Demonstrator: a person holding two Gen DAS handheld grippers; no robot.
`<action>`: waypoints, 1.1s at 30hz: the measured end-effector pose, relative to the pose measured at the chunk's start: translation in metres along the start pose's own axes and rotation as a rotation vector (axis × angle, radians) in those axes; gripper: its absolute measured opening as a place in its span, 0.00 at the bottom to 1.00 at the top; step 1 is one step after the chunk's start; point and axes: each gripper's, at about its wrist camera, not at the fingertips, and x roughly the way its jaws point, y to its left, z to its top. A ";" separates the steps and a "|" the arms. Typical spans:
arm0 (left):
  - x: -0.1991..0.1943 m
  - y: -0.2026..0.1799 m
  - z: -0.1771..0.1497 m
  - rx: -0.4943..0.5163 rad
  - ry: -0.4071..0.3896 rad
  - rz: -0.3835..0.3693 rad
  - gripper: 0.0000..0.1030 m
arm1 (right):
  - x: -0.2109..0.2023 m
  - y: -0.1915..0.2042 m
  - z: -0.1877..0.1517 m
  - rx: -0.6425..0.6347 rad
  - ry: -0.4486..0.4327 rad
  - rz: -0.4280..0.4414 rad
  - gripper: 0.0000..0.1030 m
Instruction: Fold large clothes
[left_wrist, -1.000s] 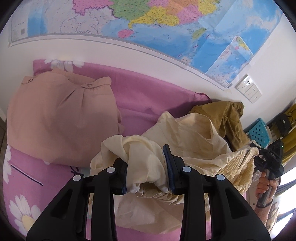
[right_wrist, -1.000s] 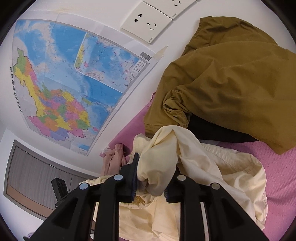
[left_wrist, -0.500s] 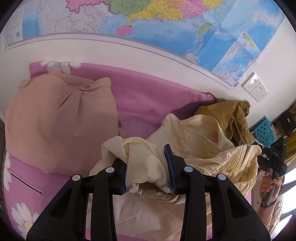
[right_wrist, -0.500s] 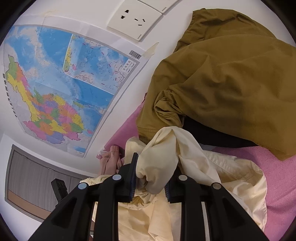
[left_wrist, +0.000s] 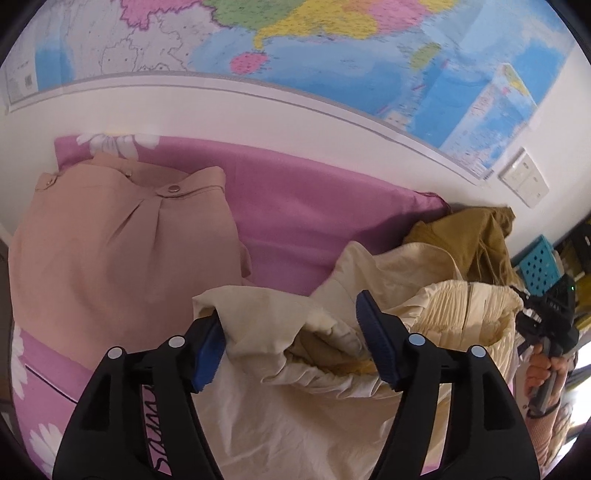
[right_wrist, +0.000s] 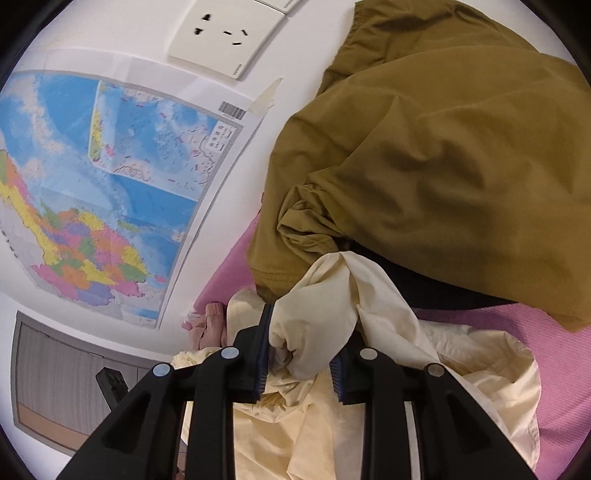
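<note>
A crumpled cream garment (left_wrist: 388, 273) lies on the pink daisy-print sheet (left_wrist: 314, 206). My left gripper (left_wrist: 288, 317) stands over its near bunched edge. Its jaws are opening wide, and the cloth lies loose between them, touching only the left pad. At the garment's far right end, a hand holds my right gripper (left_wrist: 550, 317). In the right wrist view, the right gripper (right_wrist: 306, 332) is shut on a fold of the cream garment (right_wrist: 314, 306). Its jaws are opening a little, with the fold still pinched between the pads.
A folded beige-pink garment (left_wrist: 110, 251) lies at the left of the sheet. An olive-brown garment (right_wrist: 443, 166) is heaped against the wall, just beyond the cream one. A wall map (left_wrist: 332, 55) and sockets (right_wrist: 225, 37) hang above. A blue perforated basket (left_wrist: 535, 262) stands at the far right.
The left jaws have spread wide and let the bunched cream cloth go slack. Both grippers have moved a little lower over the sheet. The right gripper still holds its fold.
</note>
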 end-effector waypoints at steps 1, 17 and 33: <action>0.002 0.001 0.001 -0.009 0.001 -0.001 0.65 | 0.002 0.000 0.001 0.004 -0.001 -0.001 0.27; 0.008 -0.012 0.020 0.062 -0.042 0.106 0.89 | 0.023 0.004 0.021 0.027 -0.021 -0.056 0.29; 0.032 -0.110 -0.087 0.448 -0.006 -0.055 0.85 | 0.028 0.020 0.023 -0.032 -0.034 -0.109 0.48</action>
